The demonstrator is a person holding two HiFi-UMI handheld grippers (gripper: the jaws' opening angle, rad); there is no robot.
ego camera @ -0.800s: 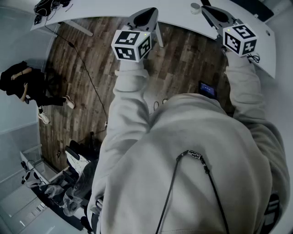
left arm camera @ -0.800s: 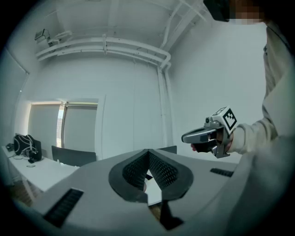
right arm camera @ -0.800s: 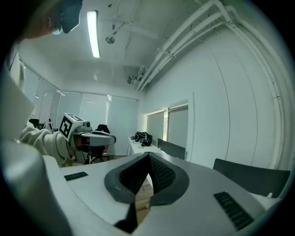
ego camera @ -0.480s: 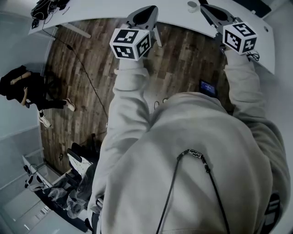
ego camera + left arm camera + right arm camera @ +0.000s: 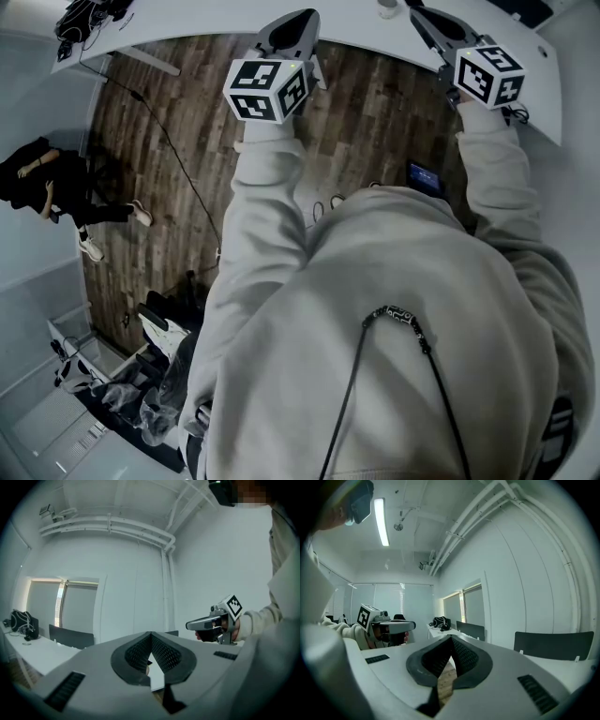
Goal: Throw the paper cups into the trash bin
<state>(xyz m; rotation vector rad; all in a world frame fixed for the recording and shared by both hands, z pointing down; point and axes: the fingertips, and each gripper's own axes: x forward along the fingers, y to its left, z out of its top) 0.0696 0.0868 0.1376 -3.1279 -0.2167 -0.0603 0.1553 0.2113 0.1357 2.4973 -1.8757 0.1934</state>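
Head view: left gripper (image 5: 302, 21) and right gripper (image 5: 420, 17) were each held out on a pale-sleeved arm, with their tips over the near edge of the white surface (image 5: 216, 19) and the wooden floor (image 5: 375, 112) below. One small pale round item (image 5: 387, 8) stood on the surface just left of the right gripper's tip. It was possibly a paper cup but too small to confirm. A clear plastic bag (image 5: 141, 408) lay at lower left, well apart. Left gripper view: jaws together with nothing between them, white wall ahead. Right gripper view: jaws together and empty, with a dark chair (image 5: 553, 645) behind the surface.
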